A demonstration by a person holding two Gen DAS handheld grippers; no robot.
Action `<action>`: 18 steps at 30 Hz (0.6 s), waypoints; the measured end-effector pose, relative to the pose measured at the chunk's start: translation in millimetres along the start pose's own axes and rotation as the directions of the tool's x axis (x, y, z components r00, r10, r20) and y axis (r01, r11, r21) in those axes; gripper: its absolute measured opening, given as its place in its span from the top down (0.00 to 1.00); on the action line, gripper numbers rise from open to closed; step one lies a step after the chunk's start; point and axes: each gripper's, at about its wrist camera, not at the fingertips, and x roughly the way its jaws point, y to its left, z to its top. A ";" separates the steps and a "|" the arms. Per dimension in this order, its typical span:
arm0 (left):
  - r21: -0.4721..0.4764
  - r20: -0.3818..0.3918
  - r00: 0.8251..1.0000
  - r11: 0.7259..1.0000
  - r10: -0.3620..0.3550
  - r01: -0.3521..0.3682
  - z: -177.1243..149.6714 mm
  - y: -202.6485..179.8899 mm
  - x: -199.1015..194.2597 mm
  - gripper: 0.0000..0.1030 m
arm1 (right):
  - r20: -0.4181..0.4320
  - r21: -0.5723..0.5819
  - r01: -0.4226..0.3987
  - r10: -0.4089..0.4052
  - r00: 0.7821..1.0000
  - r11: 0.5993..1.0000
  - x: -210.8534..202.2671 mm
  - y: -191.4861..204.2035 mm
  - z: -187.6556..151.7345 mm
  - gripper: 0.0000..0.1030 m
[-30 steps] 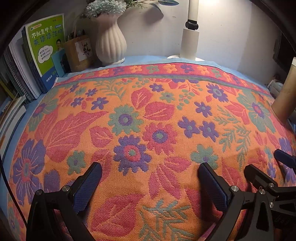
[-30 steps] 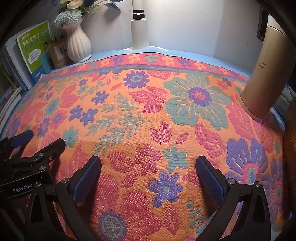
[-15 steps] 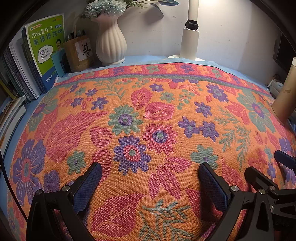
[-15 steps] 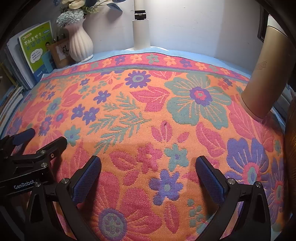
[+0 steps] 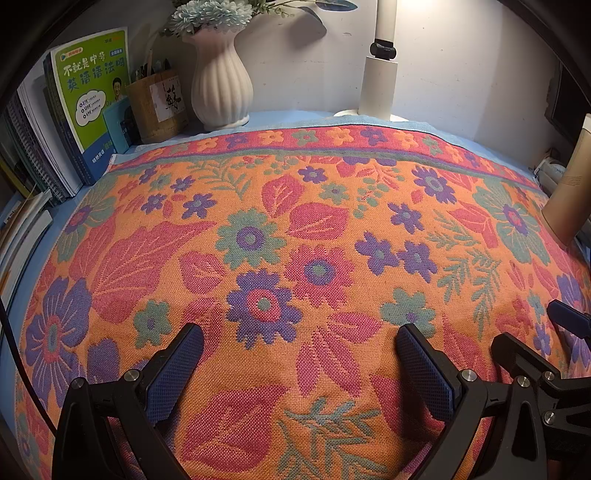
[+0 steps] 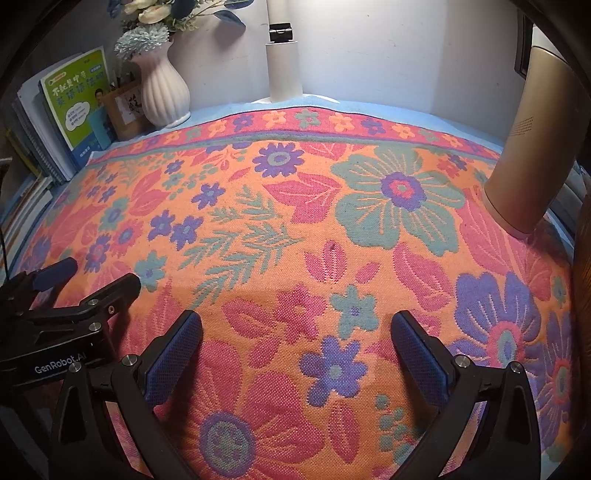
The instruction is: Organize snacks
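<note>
We hold the left tool low over the worktop, its two blue-padded fingers spread wide with nothing between them but the flowered cloth. No snacks show in either view, so we cannot place them relative to either tool.

Going left to right ahead of the left tool: far to its left front stands a row of books, the foremost a green book with Chinese lettering. Just right of that is a brown pen holder with a paper label, touching or nearly touching the books. Next comes a white ribbed vase holding pale blue flowers, beyond the cloth's far edge. Straight ahead and slightly right rises a white lamp post against the wall. At the far right a tan cylinder stands on the cloth's edge.

The right tool sits just beside the left one, on its right; we also hold it wide apart and empty over the cloth. From its camera the left tool's black frame shows at lower left, and the tan cylinder stands ahead to its right.
</note>
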 end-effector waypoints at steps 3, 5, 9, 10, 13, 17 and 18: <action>0.000 0.000 1.000 1.000 0.000 0.000 0.1 0.0 0.3 0.00 | 0.001 0.003 -0.004 0.004 1.000 1.000 -0.3 -0.2 0.0 0.00; 0.000 0.000 1.000 1.000 0.000 0.000 0.0 0.0 0.1 0.00 | 0.002 0.004 -0.006 0.006 1.000 1.000 -0.5 -1.0 0.2 0.00; 0.000 0.000 1.000 1.000 0.000 0.000 0.1 -0.1 0.3 0.00 | 0.002 0.002 -0.005 0.005 1.000 1.000 -0.2 -1.4 0.5 0.00; 0.000 0.000 1.000 1.000 0.000 0.000 0.1 0.0 0.2 0.00 | 0.002 0.003 -0.006 0.006 1.000 1.000 -0.2 -1.3 0.5 0.00; 0.000 0.000 1.000 1.000 0.000 0.000 0.1 -0.1 0.2 0.00 | 0.003 0.007 -0.001 0.001 1.000 1.000 0.6 -1.5 0.8 0.00; 0.000 0.000 1.000 1.000 0.000 0.000 0.0 -0.1 0.2 0.00 | 0.009 0.041 -0.006 0.006 1.000 0.999 0.0 -8.8 1.3 0.00; 0.000 0.000 1.000 1.000 0.000 0.000 0.0 0.0 0.1 0.00 | 0.011 0.050 -0.010 0.010 1.000 0.999 0.0 -10.1 1.6 0.00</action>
